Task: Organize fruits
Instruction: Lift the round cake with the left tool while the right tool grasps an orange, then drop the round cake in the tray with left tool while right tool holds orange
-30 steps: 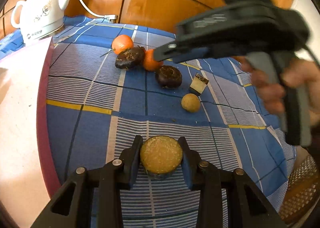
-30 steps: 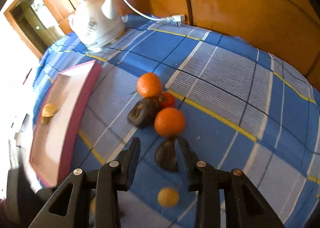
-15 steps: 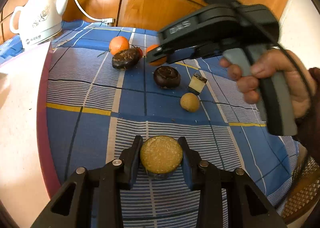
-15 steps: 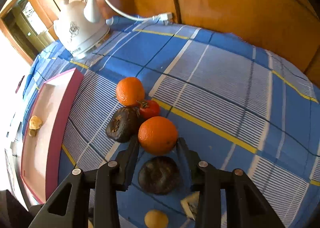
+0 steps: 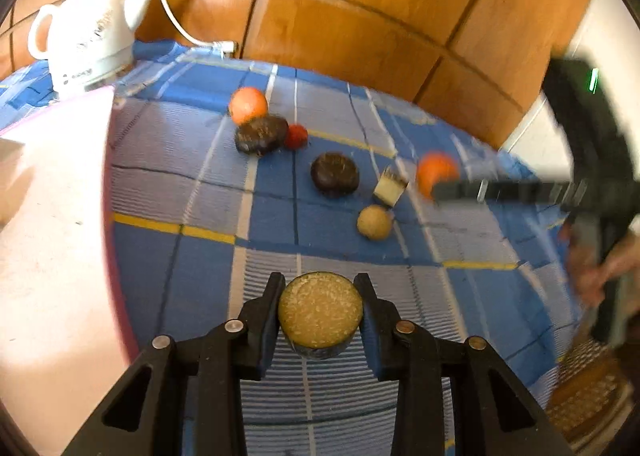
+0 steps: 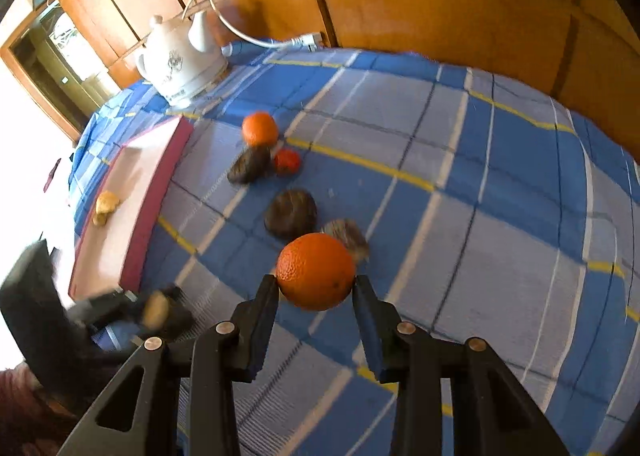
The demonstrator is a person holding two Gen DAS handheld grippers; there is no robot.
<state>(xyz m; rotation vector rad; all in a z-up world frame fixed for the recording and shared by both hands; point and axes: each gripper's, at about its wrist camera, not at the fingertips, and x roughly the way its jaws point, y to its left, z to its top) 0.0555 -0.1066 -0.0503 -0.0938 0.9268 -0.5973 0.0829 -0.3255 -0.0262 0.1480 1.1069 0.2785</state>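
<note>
Holding two fruits now: left gripper pinches a cut half; right gripper pinches an orange; tray has one piece; six remain on the cloth.

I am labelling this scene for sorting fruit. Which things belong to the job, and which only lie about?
Belong to the job:
- orange held in the right hand-held gripper
- yellow-topped round piece held in the left hand-held gripper
- second orange
- small red fruit
- pink-rimmed tray

Only lying about:
- white kettle
- its cord

Blue checked cloth, orange fruit, white kettle
</note>
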